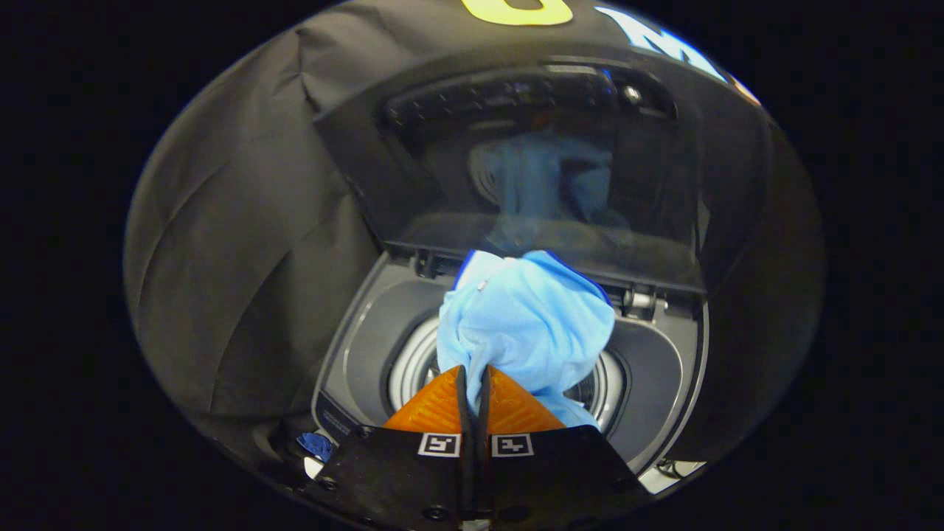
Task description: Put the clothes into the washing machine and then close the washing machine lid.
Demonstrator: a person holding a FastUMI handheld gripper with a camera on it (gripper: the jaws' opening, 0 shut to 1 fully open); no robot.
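Observation:
A light blue garment [527, 324] with a darker blue trim hangs bunched from my gripper [473, 372], whose fingers are shut on its cloth. It dangles above the round drum opening [413, 361] of a grey top-loading washing machine [656, 369]. The machine's dark glass lid [546, 169] stands raised upright behind the garment, hinged at the far rim, and it mirrors the blue cloth. The lower part of the garment falls behind my fingers toward the drum.
Black booth cloth [236, 258] drapes to the left of the machine and behind it. A small blue scrap [316, 445] lies by the machine's near left corner. The lid's hinges [640, 299] sit at the back rim.

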